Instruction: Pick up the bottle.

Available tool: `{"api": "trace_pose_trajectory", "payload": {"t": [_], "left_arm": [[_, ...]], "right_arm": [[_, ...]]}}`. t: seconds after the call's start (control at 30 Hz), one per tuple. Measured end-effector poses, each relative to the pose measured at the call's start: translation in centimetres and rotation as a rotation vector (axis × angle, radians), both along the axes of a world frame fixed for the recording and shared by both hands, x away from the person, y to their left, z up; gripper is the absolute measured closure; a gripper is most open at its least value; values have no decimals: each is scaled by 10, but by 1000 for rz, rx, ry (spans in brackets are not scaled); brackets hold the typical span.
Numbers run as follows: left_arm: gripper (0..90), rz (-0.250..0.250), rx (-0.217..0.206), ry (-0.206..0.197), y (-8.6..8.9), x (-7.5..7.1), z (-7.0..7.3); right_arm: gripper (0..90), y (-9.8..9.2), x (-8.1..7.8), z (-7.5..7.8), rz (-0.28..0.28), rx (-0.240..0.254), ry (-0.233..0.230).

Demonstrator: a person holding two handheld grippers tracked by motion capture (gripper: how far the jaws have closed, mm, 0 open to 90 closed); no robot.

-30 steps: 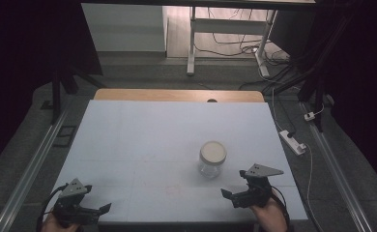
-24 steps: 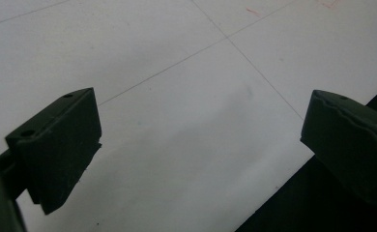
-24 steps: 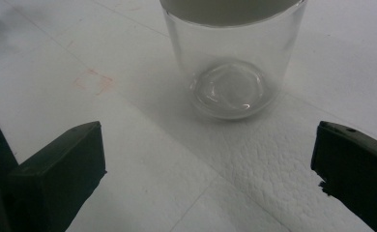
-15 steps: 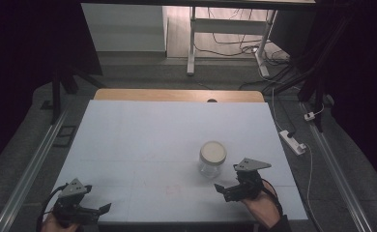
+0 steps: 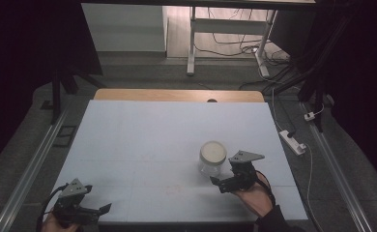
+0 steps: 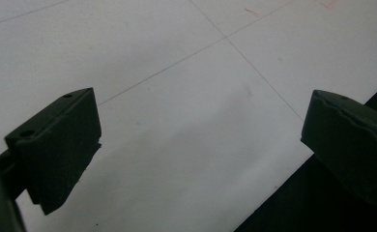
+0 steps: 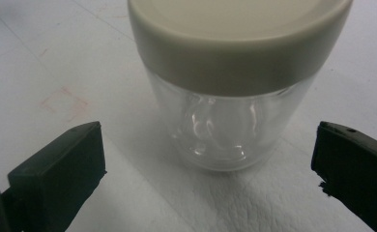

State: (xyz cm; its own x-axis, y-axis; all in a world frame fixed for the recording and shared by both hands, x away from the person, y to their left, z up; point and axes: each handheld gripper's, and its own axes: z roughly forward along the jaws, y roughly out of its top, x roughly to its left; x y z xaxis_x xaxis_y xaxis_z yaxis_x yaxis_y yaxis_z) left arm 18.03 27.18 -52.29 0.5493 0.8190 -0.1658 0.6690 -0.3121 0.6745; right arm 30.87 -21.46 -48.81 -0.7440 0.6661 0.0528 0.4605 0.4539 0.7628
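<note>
A clear glass jar [image 7: 225, 121] with a cream lid [image 7: 235, 34] stands upright before the right gripper [image 7: 210, 159], jaws wide apart.

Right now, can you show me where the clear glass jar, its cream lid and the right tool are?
clear glass jar [image 7: 220, 130], right gripper view, on its see-through wall.
cream lid [image 5: 212, 152], high view, on its flat top.
right tool [image 5: 224, 184], high view, between its jaw tips.

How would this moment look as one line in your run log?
right gripper: open, facing jar, not touching | jar: upright, lid on | left gripper: open, over table edge
</note>
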Motion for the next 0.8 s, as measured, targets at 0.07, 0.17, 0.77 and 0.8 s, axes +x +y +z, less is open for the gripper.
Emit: {"api": "trace_pose_trajectory", "payload": {"t": [0.07, 0.17, 0.77, 0.8], "left_arm": [[15, 0, 0, 0, 0, 0, 0], [15, -1, 0, 0, 0, 0, 0], [15, -6, 2, 1, 0, 0, 0], [15, -7, 3, 1, 0, 0, 0]], "right_arm": [[0, 2, 3, -1, 3, -2, 2], [0, 6, 7, -1, 6, 3, 1], [0, 23, 34, -12, 7, -7, -17], [0, 24, 35, -12, 8, -8, -22]]}}
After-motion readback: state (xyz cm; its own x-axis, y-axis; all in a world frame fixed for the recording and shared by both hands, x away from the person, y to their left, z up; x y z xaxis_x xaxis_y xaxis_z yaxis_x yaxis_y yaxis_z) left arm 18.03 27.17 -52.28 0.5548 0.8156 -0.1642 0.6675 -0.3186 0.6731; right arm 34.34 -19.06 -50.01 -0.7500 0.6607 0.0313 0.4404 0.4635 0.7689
